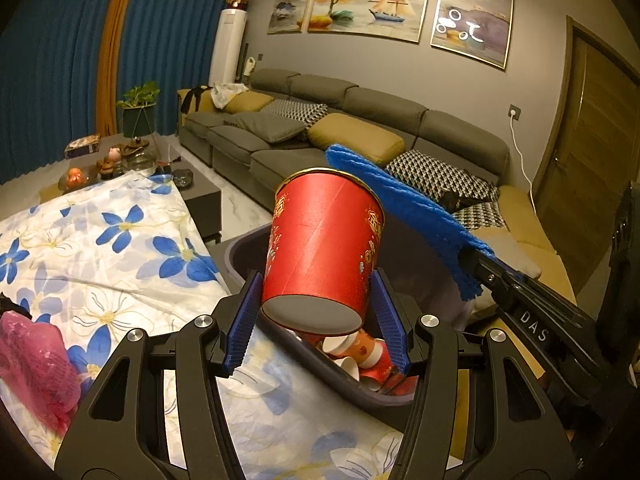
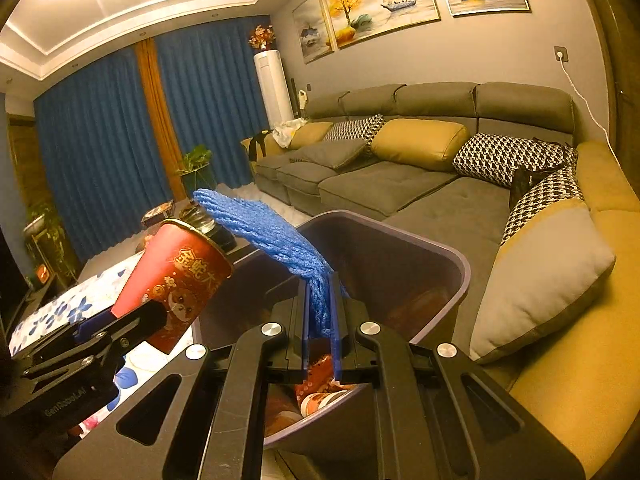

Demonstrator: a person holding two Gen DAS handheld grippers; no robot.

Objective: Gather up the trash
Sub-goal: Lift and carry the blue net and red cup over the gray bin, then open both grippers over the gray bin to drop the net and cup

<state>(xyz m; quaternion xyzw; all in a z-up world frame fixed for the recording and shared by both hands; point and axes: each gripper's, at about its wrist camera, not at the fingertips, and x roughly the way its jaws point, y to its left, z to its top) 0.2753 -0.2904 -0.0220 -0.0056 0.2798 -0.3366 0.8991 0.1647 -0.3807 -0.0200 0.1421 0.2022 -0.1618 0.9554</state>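
Your left claw point(image 1: 316, 316) pinches the red paper cup point(image 1: 324, 248) by its sides above the dark bin point(image 2: 448, 256) (crumpled cups already inside), while your right claw point(image 2: 320, 320) is clamped on a blue foam net point(image 2: 272, 232) over the same bin.

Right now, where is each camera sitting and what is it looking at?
Left wrist: sits behind the left tongs, which hold a red cup above the bin; the right tongs reach in beside it.
Right wrist: sits behind the right tongs, which pinch a blue net over the bin; the left tongs show too.
Both face the sofa and share cup, net and bin.
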